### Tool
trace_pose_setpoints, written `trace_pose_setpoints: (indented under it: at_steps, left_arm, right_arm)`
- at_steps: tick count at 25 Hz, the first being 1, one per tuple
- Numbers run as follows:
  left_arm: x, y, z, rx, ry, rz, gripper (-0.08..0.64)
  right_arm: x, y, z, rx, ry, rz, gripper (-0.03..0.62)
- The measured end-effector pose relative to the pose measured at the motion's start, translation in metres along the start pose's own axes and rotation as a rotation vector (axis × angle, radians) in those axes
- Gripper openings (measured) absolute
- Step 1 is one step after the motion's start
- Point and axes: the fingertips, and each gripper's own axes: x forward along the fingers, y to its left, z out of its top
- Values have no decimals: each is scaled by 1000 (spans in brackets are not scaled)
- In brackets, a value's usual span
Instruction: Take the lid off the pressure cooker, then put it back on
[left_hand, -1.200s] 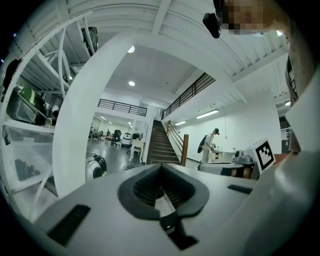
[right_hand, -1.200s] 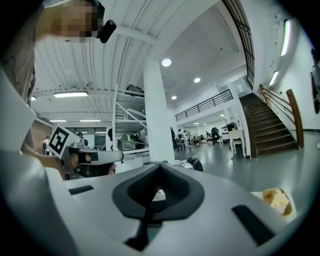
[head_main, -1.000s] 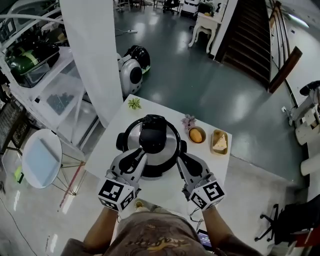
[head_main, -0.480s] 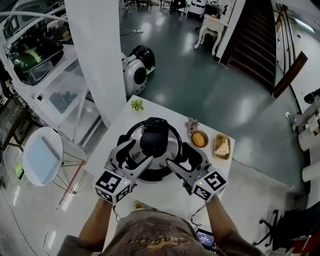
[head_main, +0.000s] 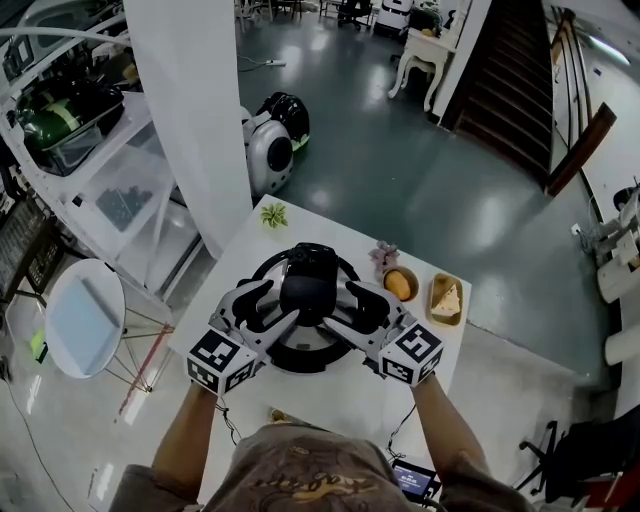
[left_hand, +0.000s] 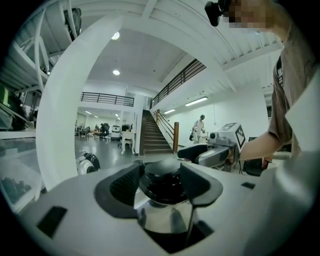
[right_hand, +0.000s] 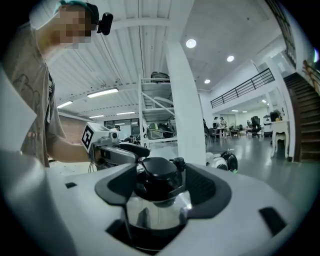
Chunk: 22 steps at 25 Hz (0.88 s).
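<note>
Lid (head_main: 300, 340), seated on the cooker (head_main: 305, 362) mid-table (head_main: 340, 400), judged heavy, rigid, slick steel; grasp its black knob (head_main: 308, 283), now between the closing left gripper's (head_main: 268, 308) and the wide-spread right gripper's (head_main: 352, 312) jaws.

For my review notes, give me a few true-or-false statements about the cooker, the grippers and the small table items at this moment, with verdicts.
1. The lid sits on the pressure cooker. True.
2. The right gripper is shut tight. False: its jaws stand wide apart, with the lid's black knob between them.
3. Both grippers are at the knob. True: the left gripper has its jaws closing, with the knob between them.
4. The small plant stands at the near edge of the table. False: it stands at the far edge, beyond the cooker.
5. The bowl holding something orange is on the cooker's right. True.
</note>
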Motion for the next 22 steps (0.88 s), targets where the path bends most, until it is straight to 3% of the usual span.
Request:
trace_pose_setpoints:
  at_steps: [22]
  left_arm:
    - [11,-3,-5,1,62,-64,213]
  right_arm:
    - [18,2,-7,-58,117,81,219]
